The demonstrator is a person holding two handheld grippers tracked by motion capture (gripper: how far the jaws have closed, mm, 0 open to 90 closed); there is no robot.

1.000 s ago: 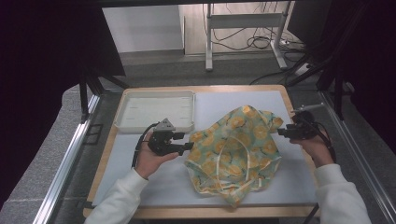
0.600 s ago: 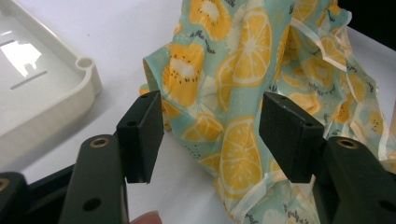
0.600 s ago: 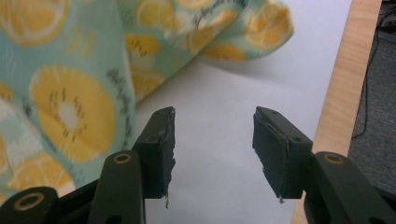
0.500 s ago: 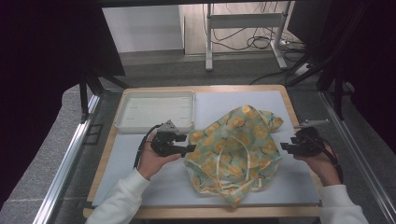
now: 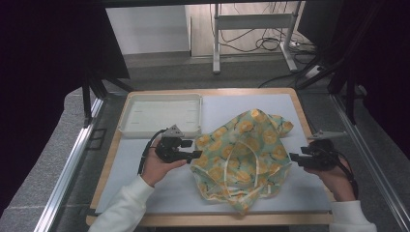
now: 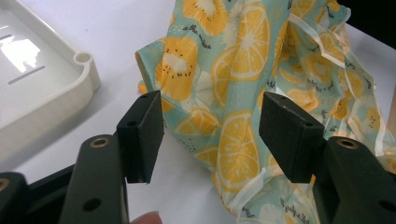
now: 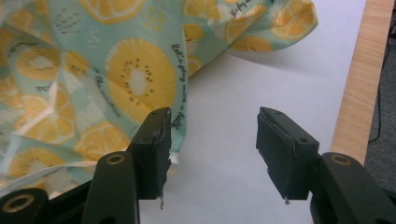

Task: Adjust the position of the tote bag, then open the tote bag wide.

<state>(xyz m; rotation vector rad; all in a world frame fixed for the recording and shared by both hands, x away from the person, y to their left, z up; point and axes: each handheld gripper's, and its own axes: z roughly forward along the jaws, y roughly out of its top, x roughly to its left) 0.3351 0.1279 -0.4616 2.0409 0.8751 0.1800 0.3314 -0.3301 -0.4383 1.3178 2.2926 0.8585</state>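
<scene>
A crumpled mint-green cloth [image 5: 246,154] printed with orange and kiwi slices lies on the white mat, right of centre. My left gripper [image 5: 196,155] rests at the cloth's left edge. Its jaws stand open in the left gripper view [image 6: 210,126], with the printed cloth [image 6: 233,102] lying just beyond them and no pad pressing on it. My right gripper [image 5: 292,158] sits at the cloth's right edge. Its jaws have just been opening, and in the right gripper view [image 7: 212,140] bare mat shows between them, with the cloth [image 7: 116,79] beside the left jaw.
A white tray [image 5: 162,115] with nothing in it stands at the back left, close to the left hand. The white mat [image 5: 232,104] covers a wooden table whose edge [image 5: 309,125] runs just right of the right gripper. Metal rails flank the table.
The right hand has moved from the cloth's far right corner toward the person along its right edge, and its jaws stand wider. The left hand and the cloth have stayed put.
</scene>
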